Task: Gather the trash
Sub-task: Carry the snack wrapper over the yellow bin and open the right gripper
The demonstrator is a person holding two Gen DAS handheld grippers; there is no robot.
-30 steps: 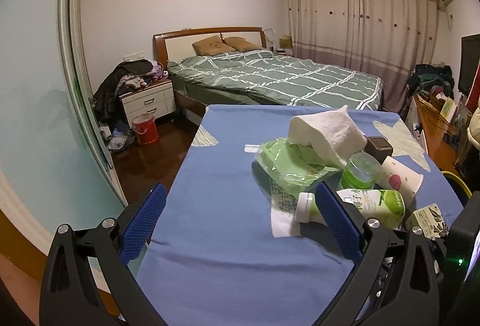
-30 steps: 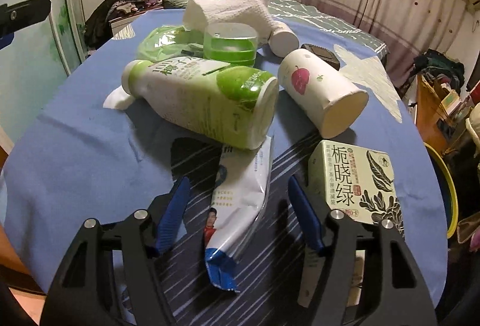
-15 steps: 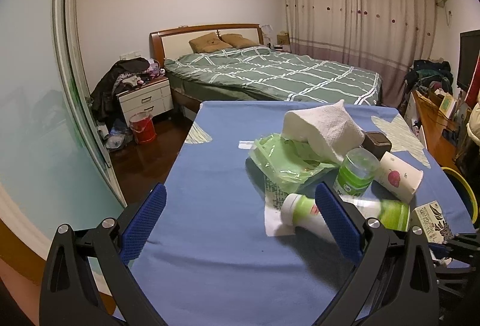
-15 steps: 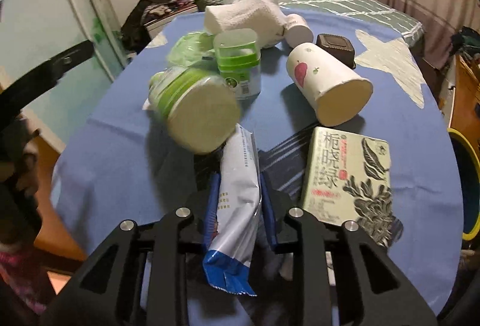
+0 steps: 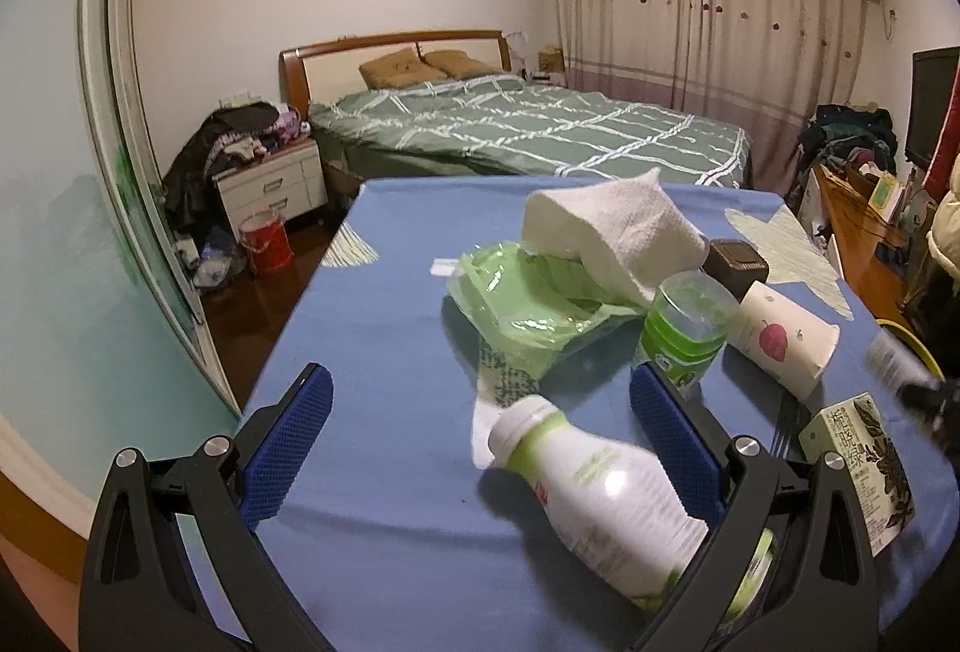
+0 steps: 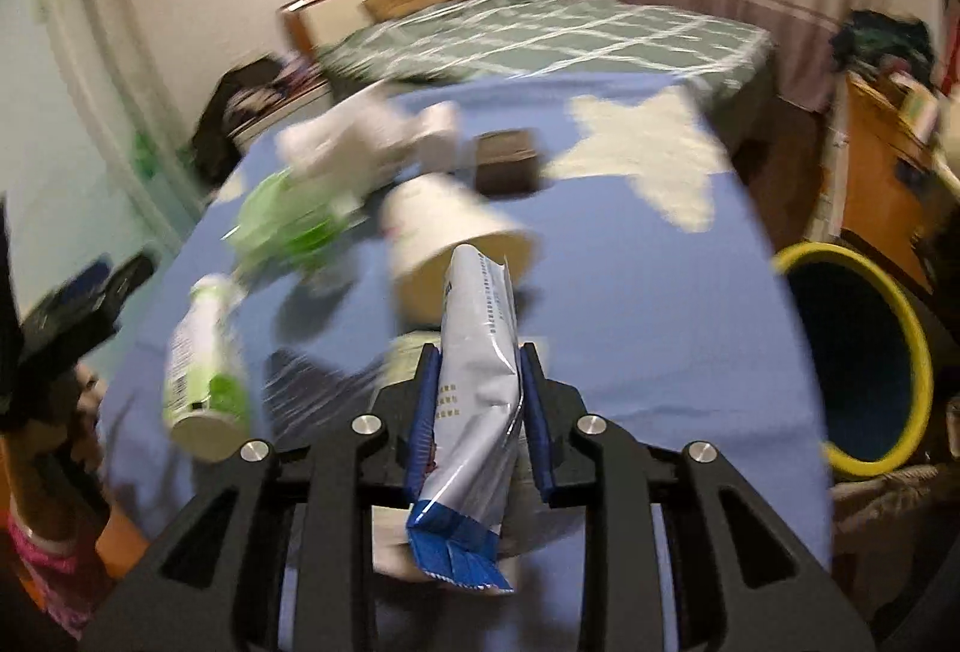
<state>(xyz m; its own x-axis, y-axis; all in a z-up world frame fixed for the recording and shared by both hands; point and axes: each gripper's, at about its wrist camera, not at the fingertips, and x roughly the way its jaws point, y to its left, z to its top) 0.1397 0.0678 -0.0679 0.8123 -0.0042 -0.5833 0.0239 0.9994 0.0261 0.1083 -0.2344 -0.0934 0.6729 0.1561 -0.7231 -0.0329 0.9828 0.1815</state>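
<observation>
Trash is the matter here, and one piece of it, a silver and blue snack wrapper (image 6: 477,400), is clamped between the blue pads of the right gripper (image 6: 478,400). The jaws press its middle, so both ends stick free: the torn top points to 12 o'clock and the blue bottom hangs toward 6 o'clock. I judge this middle hold is chosen because a thin foil bag would slip or fold if taken by an end.

The wrapper is lifted off the blue tablecloth (image 6: 630,304). At 3 o'clock from it stands a dark bin with a yellow rim (image 6: 864,352), just beside the table edge, so the carry to it looks short. The right view is blurred, so fine details there are not sure.

The left gripper (image 5: 480,445) has its jaws wide apart and holds nothing. Between them, toward 4 o'clock, lies a white and green bottle (image 5: 600,502) on its side, cap toward 11 o'clock; its base is behind the right-side finger. Probably it is the next piece.

Farther out at 1 o'clock are a green jar (image 5: 684,334), a paper cup (image 5: 780,340) on its side, a green plastic bag (image 5: 528,304) under a white towel (image 5: 606,226), and at 3 o'clock a tea box (image 5: 864,472).
</observation>
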